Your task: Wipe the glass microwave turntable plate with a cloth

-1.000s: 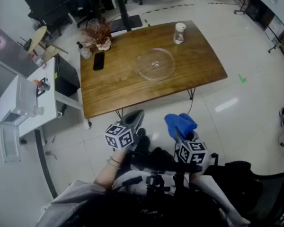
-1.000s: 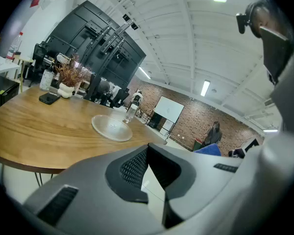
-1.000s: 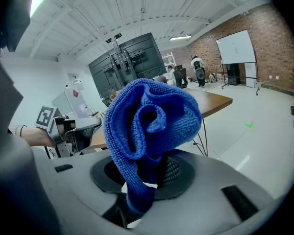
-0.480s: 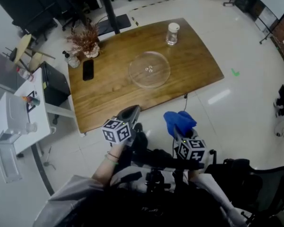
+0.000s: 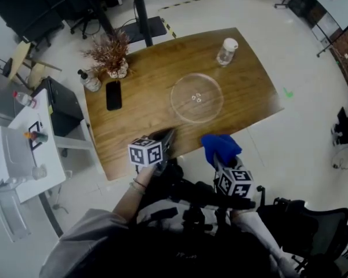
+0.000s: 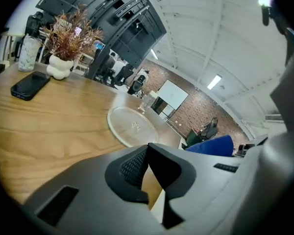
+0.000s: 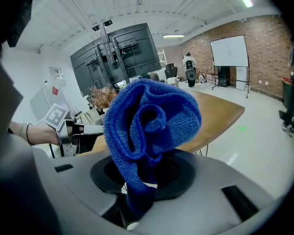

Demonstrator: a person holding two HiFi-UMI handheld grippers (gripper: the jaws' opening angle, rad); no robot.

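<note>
Approach step — wiping not yet begun. The glass turntable plate [image 5: 196,97] lies flat, face up, near the middle of the wooden surface [image 5: 133,126], apart from both tools. It is round, so it has no long axis.

The right hand-held gripper [image 5: 219,158] is clenched on the blue cloth [image 5: 220,145], which bunches out past the jaws and points toward the surface's near edge. The left hand-held gripper [image 5: 166,136] is closed on nothing, tips at that same edge.

Next move, by my reading: carry the cloth forward and down onto the glass — the left could steady the rim, since the plate would likely slide under a wipe.
</note>
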